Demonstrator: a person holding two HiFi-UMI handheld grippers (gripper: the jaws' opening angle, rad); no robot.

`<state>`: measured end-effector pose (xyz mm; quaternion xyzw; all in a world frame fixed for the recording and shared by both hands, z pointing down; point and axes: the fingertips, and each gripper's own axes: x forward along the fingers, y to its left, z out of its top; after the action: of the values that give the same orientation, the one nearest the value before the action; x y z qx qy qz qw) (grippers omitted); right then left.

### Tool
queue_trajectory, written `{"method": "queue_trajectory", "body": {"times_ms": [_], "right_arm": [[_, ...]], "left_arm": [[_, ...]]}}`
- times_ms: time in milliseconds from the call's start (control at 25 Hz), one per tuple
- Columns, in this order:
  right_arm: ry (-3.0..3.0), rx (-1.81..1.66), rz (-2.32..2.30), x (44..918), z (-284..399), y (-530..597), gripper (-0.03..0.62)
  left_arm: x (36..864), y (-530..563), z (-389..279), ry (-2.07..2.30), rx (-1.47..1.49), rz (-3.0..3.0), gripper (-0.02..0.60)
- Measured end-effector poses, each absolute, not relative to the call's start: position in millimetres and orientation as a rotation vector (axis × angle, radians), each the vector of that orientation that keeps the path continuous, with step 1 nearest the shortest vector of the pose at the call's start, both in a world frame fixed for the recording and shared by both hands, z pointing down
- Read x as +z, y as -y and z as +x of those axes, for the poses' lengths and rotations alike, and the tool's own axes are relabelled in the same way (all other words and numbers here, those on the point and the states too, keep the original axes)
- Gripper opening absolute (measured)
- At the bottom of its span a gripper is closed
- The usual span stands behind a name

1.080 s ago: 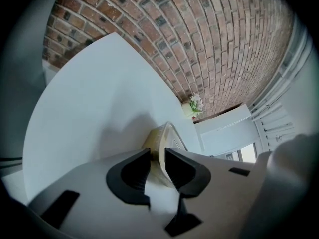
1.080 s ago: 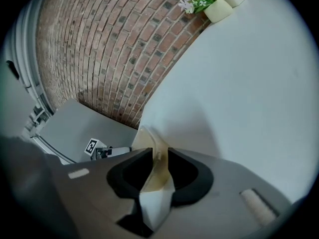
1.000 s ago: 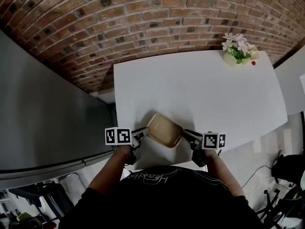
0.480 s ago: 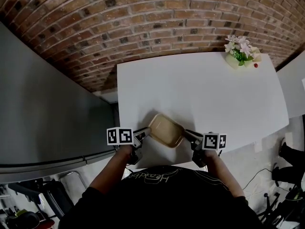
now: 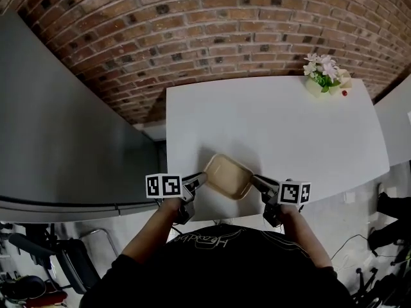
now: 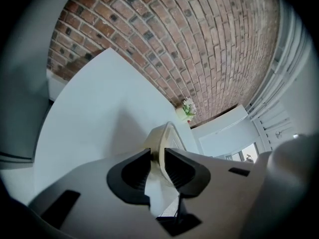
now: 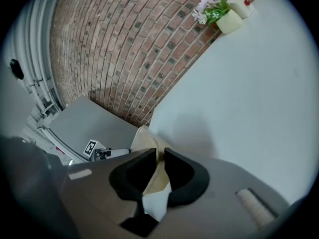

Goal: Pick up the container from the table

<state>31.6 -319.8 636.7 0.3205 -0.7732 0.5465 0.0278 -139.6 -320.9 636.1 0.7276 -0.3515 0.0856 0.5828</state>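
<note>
The container (image 5: 228, 176) is a shallow tan tray near the front edge of the white table (image 5: 276, 120). It is held between both grippers and casts a shadow on the tabletop. My left gripper (image 5: 200, 179) is shut on its left rim; in the left gripper view the thin rim (image 6: 172, 138) stands pinched between the dark pads of the left gripper (image 6: 158, 158). My right gripper (image 5: 255, 180) is at the right rim. There its jaws are closing, and the tan rim (image 7: 147, 138) sits pressed between the pads of the right gripper (image 7: 160, 159).
A small pot of flowers (image 5: 324, 76) stands at the table's far right corner, with a brick wall behind it. A grey surface (image 5: 64, 140) runs along the table's left side. The person's body is right against the table's front edge.
The container and both grippers have risen slightly from the tabletop. The head view has shifted a little, so the table sits further right in the picture.
</note>
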Motion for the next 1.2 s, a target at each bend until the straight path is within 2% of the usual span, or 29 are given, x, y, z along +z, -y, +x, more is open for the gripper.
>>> {"method": "queue_trajectory", "body": {"times_ms": [640,840,1200], "right_arm": [[2.69,1.461,1.035,523,64,264,0.057],[2.777,1.247,1.094,483,84,234,0.057],[2.96,1.104,1.101,420,99,173,0.058]], "left_arm": [[516,260,-109,0.912,0.1,1.962,0.091],[485,231,-91,0.918,0.052,2.025,0.091],[423,175,-79,0.969,-0.097,2.147,0.091]]}}
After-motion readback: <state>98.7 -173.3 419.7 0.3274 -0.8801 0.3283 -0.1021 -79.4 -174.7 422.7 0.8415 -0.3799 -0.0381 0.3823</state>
